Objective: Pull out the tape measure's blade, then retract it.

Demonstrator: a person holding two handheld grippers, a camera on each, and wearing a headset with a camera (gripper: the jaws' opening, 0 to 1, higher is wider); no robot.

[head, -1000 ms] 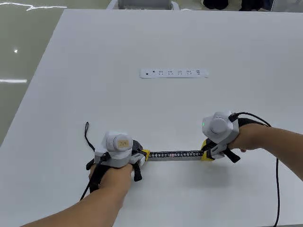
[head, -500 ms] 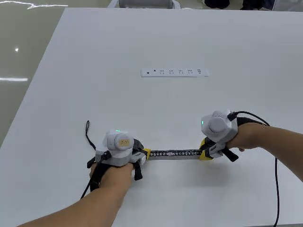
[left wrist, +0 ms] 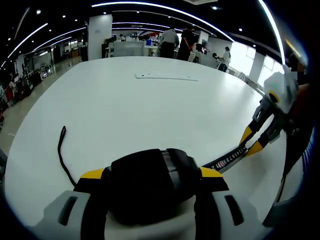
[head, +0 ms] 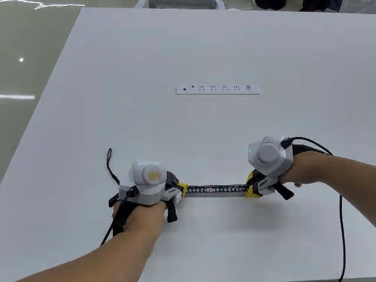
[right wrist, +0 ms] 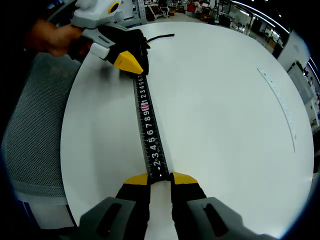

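Note:
The tape measure's black and yellow case (head: 171, 183) sits low over the white table (head: 264, 47), and my left gripper (head: 176, 191) is shut on it. In the left gripper view the case (left wrist: 150, 185) lies between the jaws. The dark numbered blade (head: 216, 190) runs right from the case to my right gripper (head: 252, 191), which is shut on the blade's tip. In the right gripper view the blade (right wrist: 149, 125) stretches from my right gripper (right wrist: 160, 178) up to the case (right wrist: 131, 49). The blade (left wrist: 229, 161) also shows in the left gripper view.
A white power strip (head: 217, 89) lies flat near the table's middle, well beyond both grippers. The case's black lanyard (head: 108, 167) trails on the table to the left. The table's left edge meets a glossy floor (head: 23, 70). Several people stand far off (left wrist: 175, 40).
My right gripper has moved a little to the left, toward the case, and the exposed blade is slightly shorter. The left gripper has hardly moved.

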